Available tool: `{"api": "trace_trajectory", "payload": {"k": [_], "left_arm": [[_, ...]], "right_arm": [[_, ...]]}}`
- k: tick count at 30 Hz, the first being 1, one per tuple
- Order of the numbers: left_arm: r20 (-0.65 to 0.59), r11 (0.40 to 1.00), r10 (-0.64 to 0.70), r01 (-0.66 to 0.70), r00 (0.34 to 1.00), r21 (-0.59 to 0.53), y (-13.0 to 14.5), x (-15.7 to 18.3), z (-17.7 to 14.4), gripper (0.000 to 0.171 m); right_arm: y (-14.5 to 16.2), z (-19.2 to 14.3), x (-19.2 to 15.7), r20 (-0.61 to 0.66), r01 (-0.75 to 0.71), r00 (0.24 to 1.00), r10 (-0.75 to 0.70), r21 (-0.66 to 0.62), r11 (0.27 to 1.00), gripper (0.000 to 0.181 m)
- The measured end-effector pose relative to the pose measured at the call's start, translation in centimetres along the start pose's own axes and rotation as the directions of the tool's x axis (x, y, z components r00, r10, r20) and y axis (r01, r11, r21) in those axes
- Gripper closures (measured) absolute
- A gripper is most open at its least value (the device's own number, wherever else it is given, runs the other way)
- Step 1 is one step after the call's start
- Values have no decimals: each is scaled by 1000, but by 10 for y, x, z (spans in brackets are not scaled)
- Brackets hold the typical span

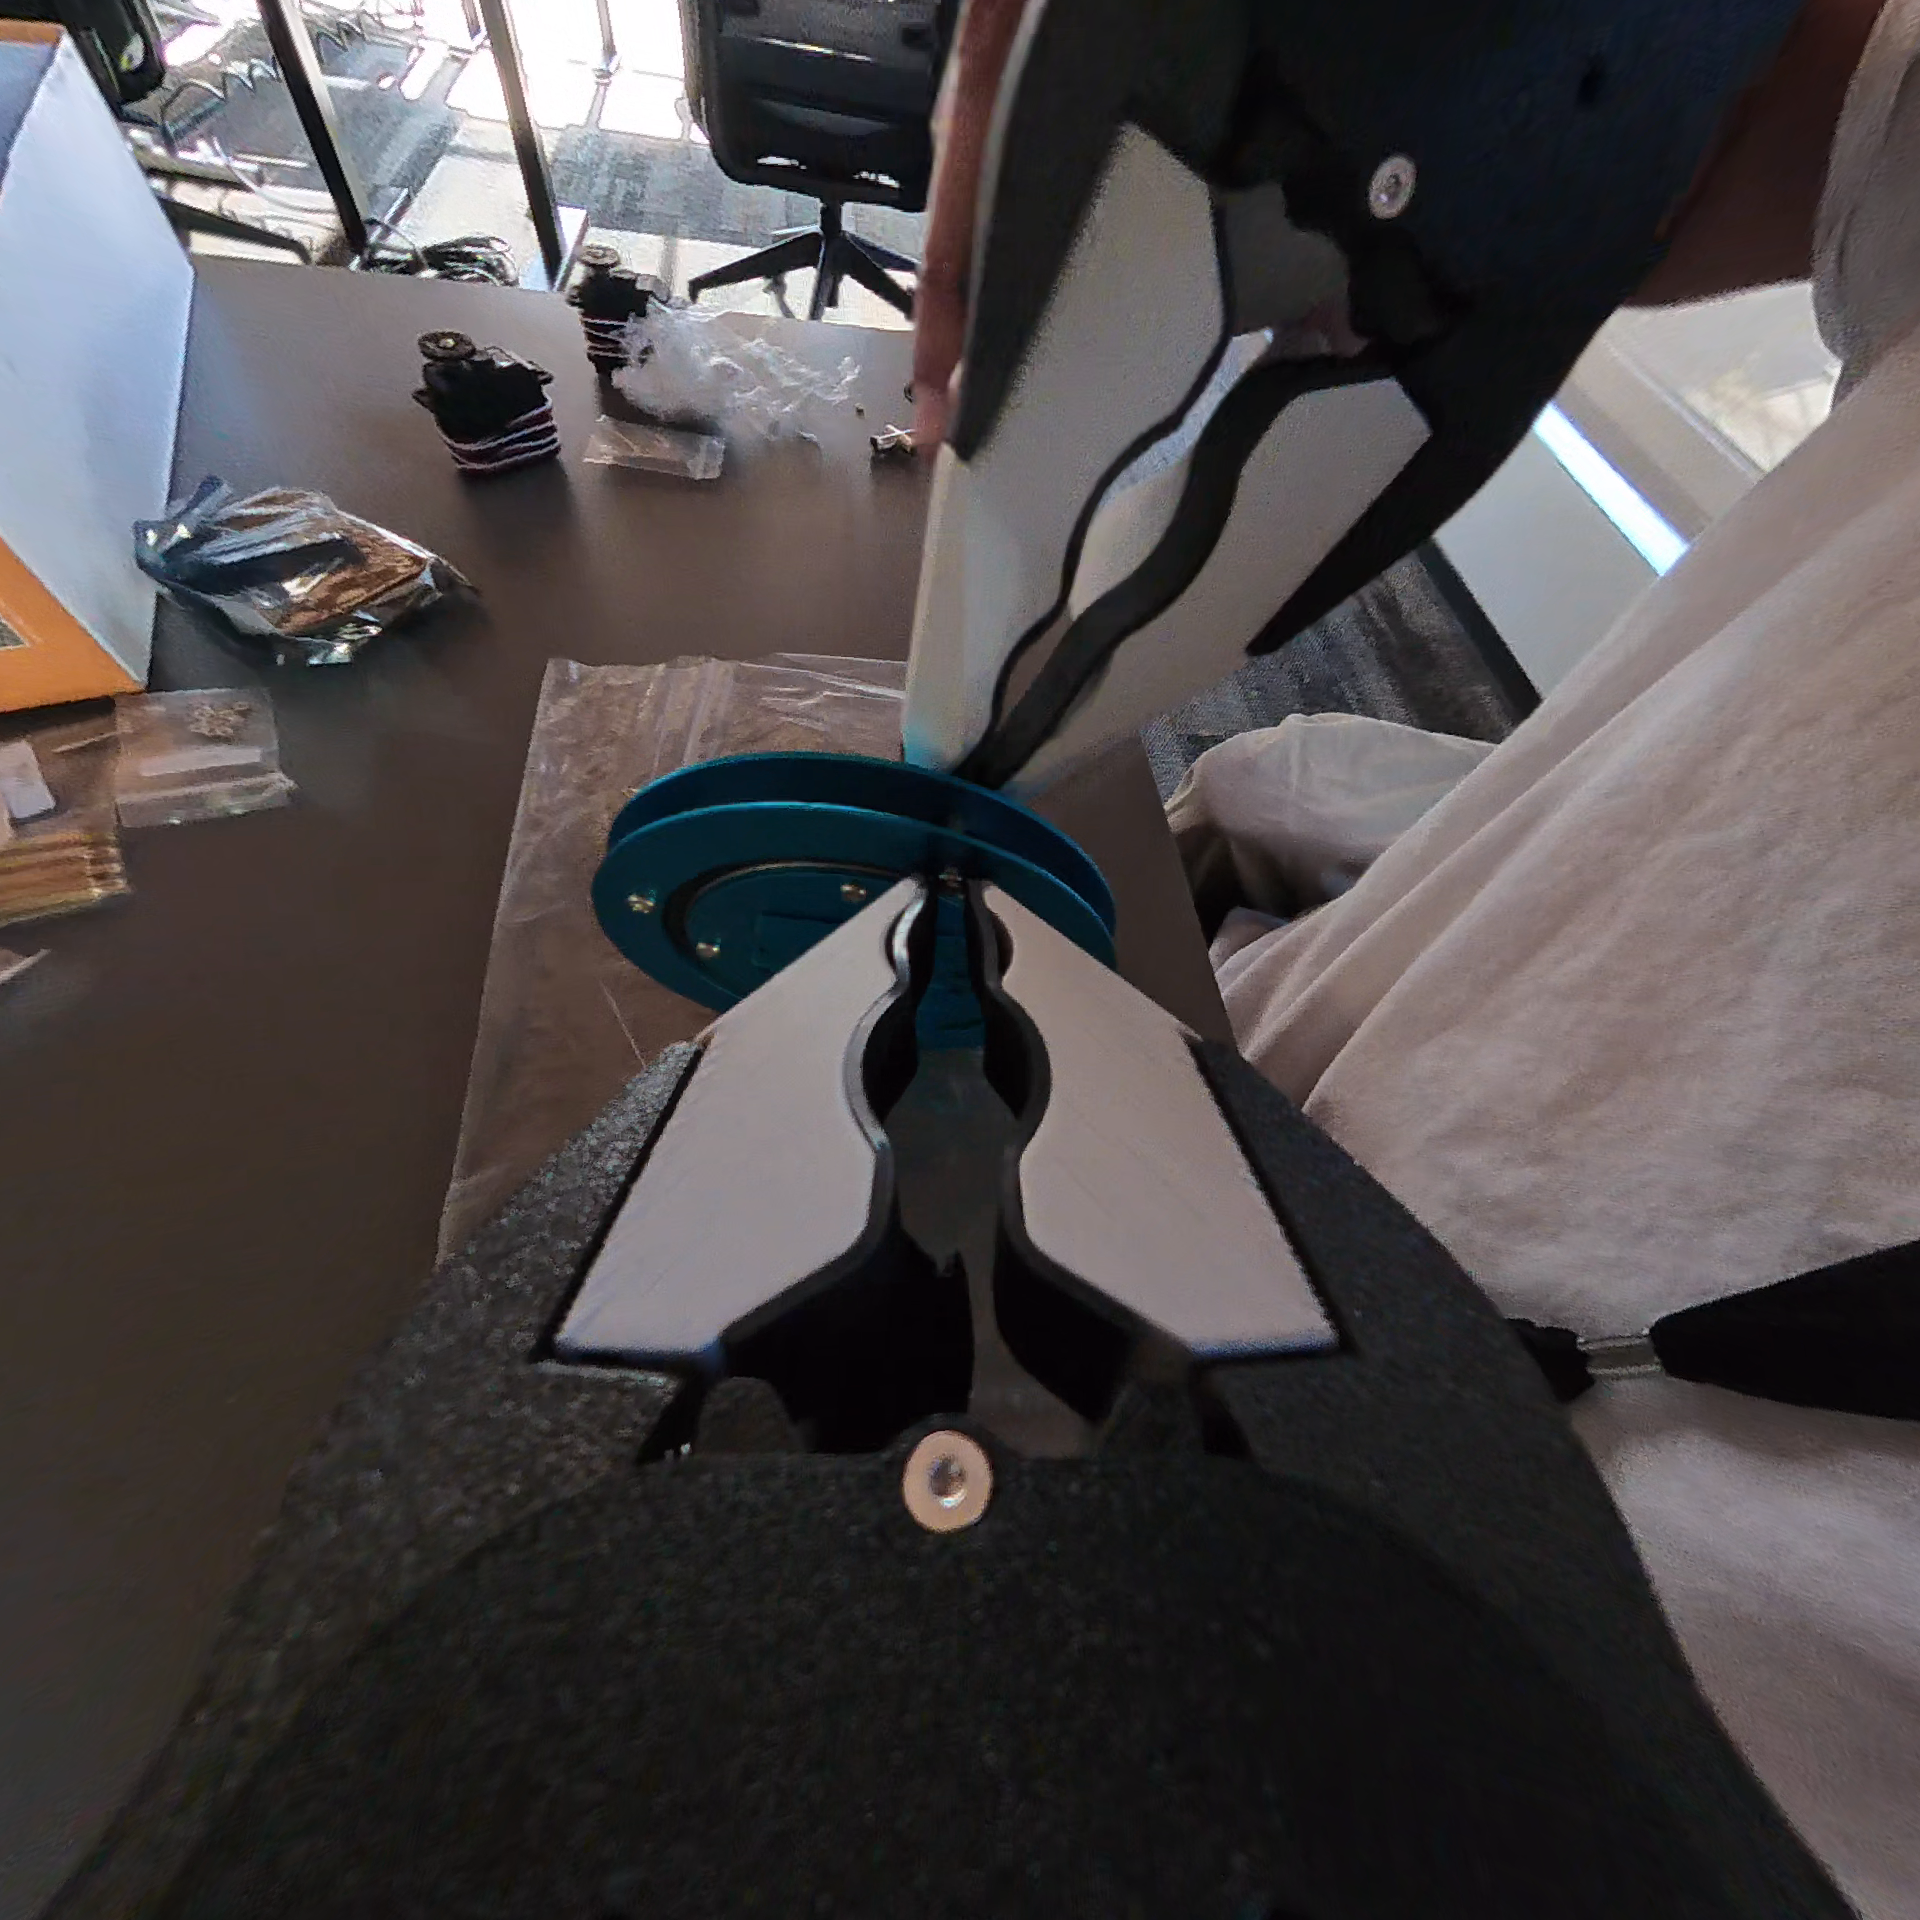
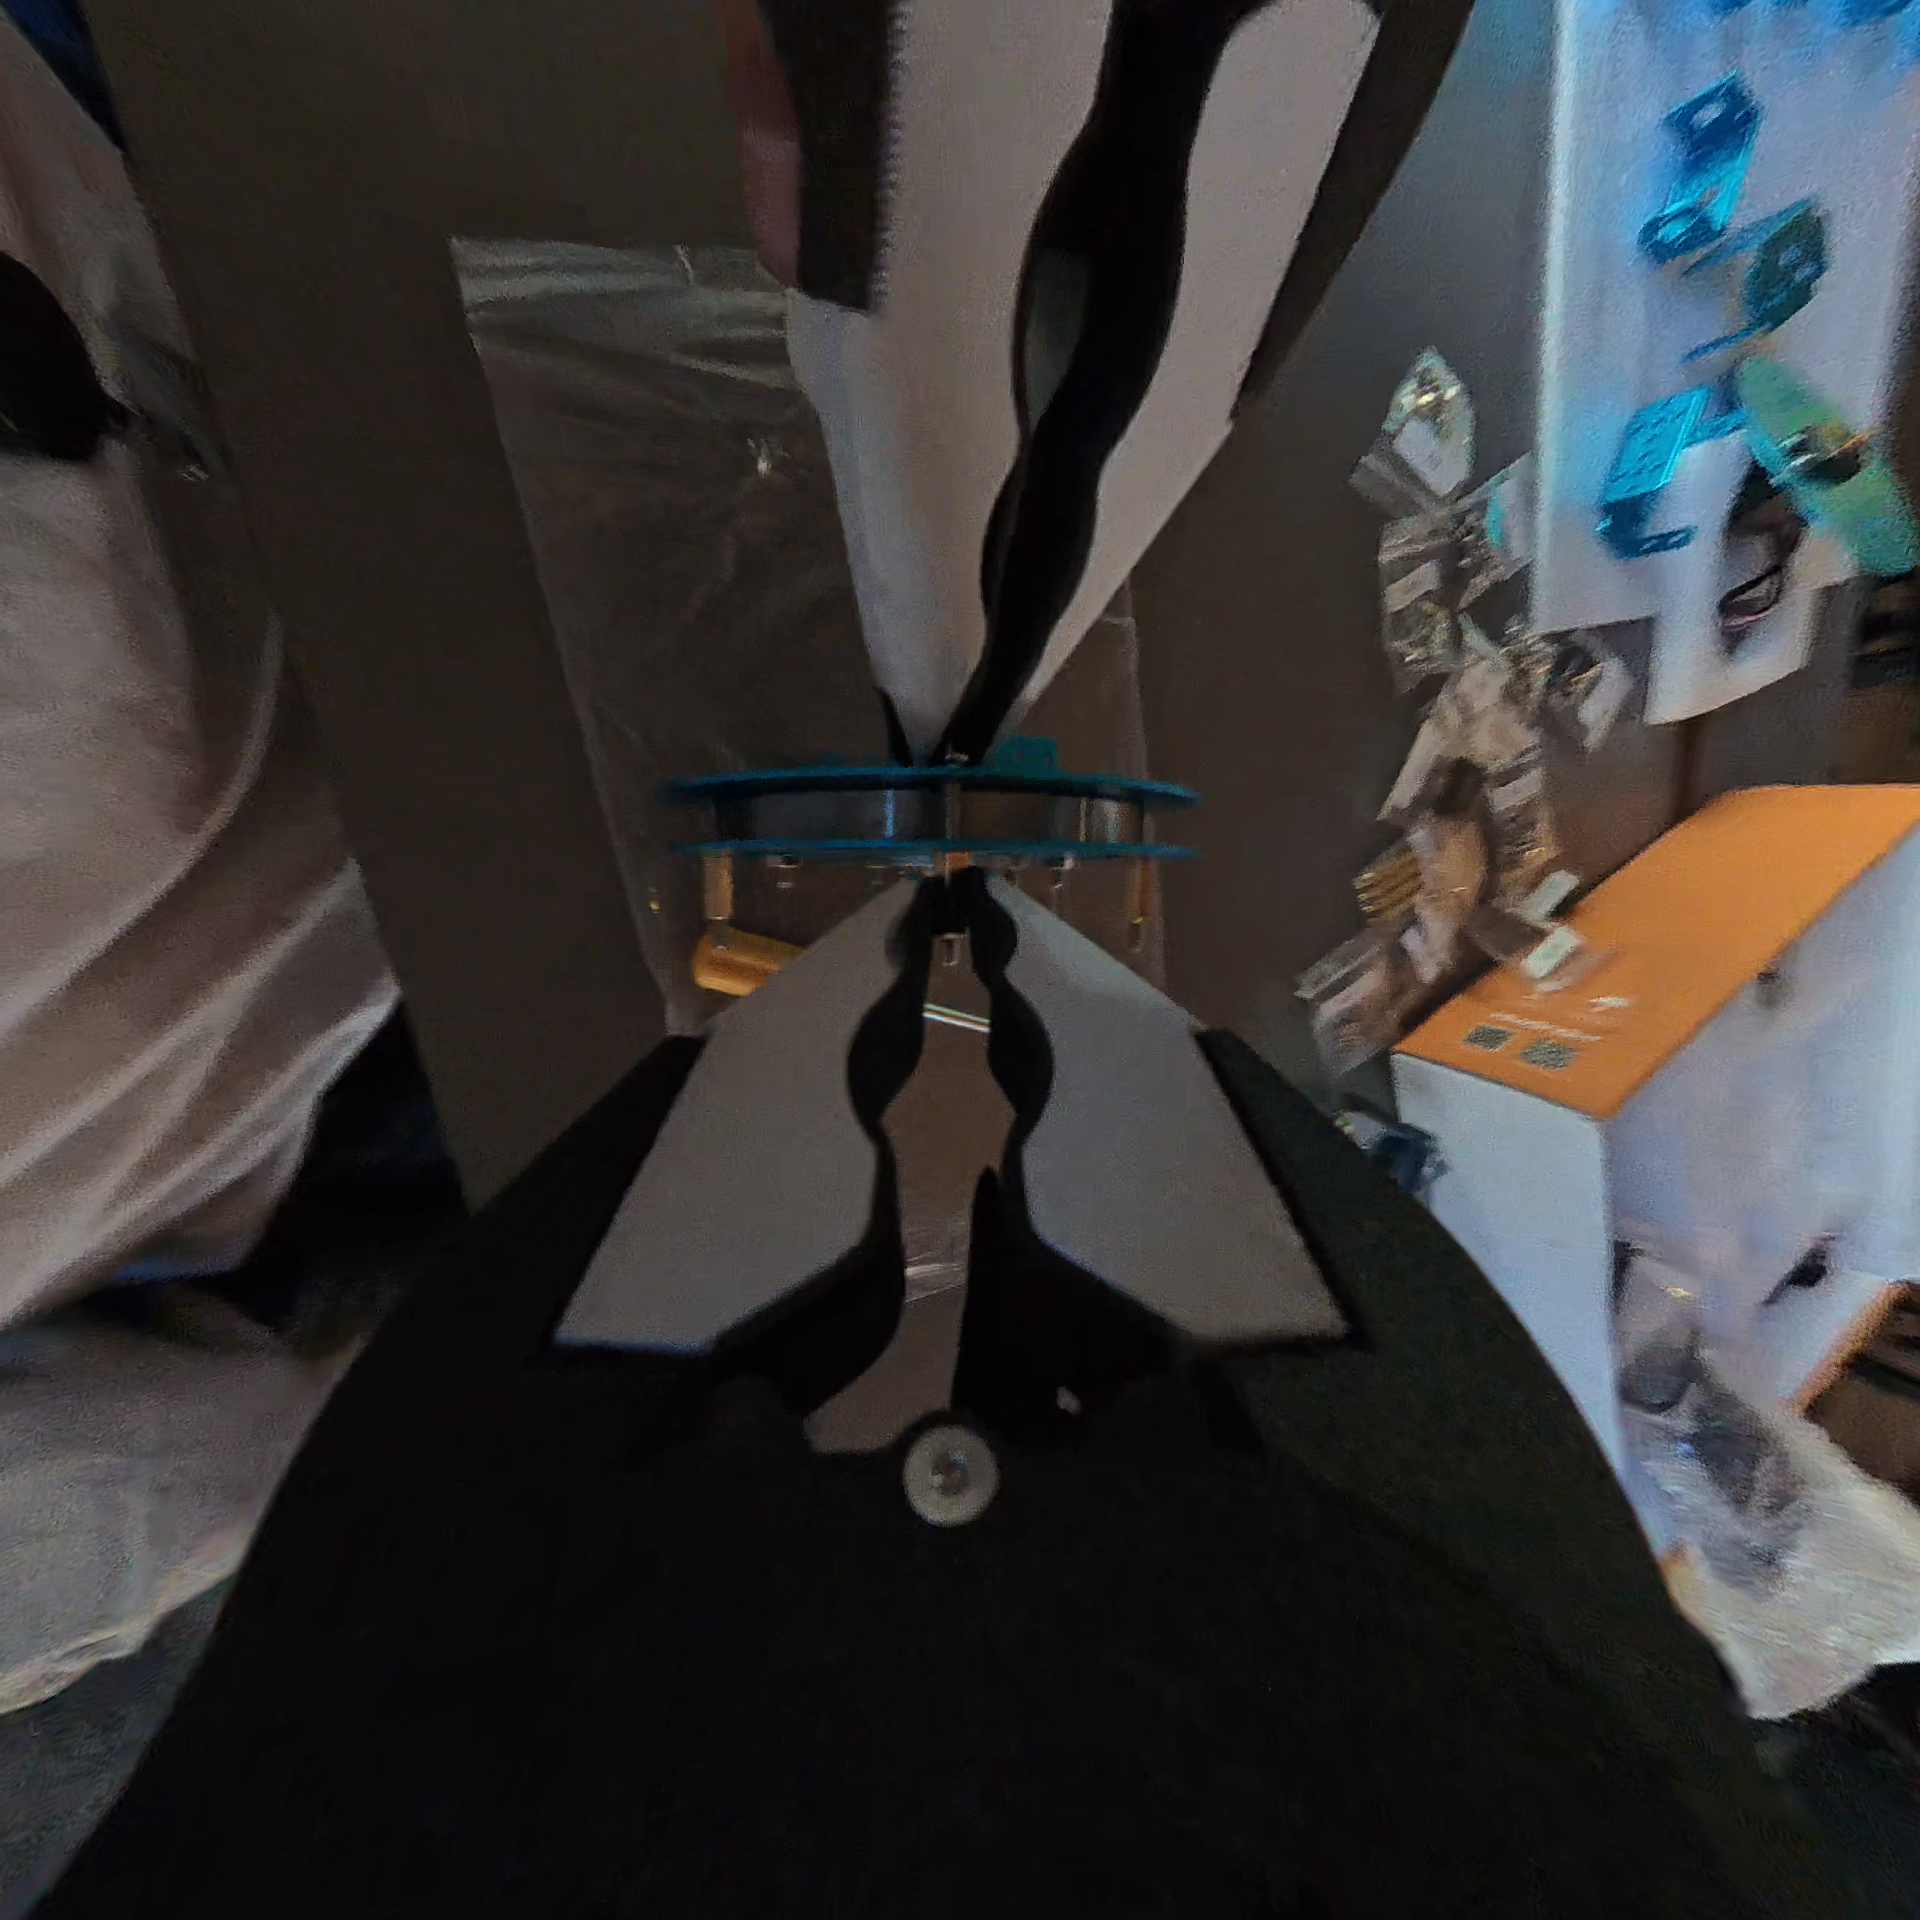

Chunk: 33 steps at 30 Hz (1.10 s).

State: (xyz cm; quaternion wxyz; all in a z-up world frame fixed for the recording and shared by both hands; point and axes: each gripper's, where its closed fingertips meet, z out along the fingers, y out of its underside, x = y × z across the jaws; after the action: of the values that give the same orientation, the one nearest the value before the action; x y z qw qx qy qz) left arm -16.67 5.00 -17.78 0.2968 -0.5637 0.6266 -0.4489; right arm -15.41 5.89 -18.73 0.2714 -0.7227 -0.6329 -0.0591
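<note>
A blue double-disc turntable assembly (image 1: 727, 883) is held above a clear plastic bag (image 1: 623, 810) that lies flat at the near edge of the dark table (image 1: 312, 1039). Two round blue plates are seen stacked parallel with a silver bearing ring between them; in the right wrist view (image 2: 935, 810) the plates appear edge-on and level, with brass standoffs and screws projecting from one face, so the axis of the assembly runs along the line between the two grippers. The left gripper (image 1: 948, 888) is closed on the rim of the near plate, its white fingers (image 1: 790, 1122) nipped together at the tips. The right gripper (image 1: 961, 764) comes in from the opposite side, its fingers likewise pinched shut on the far plate's edge; in its own view its tips (image 2: 948, 883) meet at the assembly. No writing can be read on the assembly. Toward the table's far edge two black servo motors (image 1: 488, 405) are seen with their leads wound round them, beside small clear packets of hardware (image 1: 655, 452). A dark foil bag (image 1: 291, 582) lies nearer the left edge, next to a white and orange box (image 1: 73, 416); its printing is left untold. Blue metal brackets (image 2: 1704, 312) are seen in a white tray at the right of the right wrist view, though blurred. An office chair (image 1: 821, 114) stands beyond the table.
</note>
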Motion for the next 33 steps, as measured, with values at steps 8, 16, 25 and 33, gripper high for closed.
{"api": "trace_trajectory", "payload": {"k": [8,16,25,33], "left_arm": [[280,779,622,-612,731,-133,0,2,4,169],[251,872,487,-483,837,-83,-1,-5,2,168],[-6,999,30,-30,1000,11,0,1,1,167],[197,920,391,-390,899,-47,-2,-1,3,168]], "right_arm": [[-4,-4,-19,634,-516,606,479,-145,844,179],[-9,-8,-15,803,-717,242,545,-230,658,175],[-1,-1,-4,122,-137,984,133,32,990,176],[0,0,-8,387,-313,872,300,-30,949,178]]}}
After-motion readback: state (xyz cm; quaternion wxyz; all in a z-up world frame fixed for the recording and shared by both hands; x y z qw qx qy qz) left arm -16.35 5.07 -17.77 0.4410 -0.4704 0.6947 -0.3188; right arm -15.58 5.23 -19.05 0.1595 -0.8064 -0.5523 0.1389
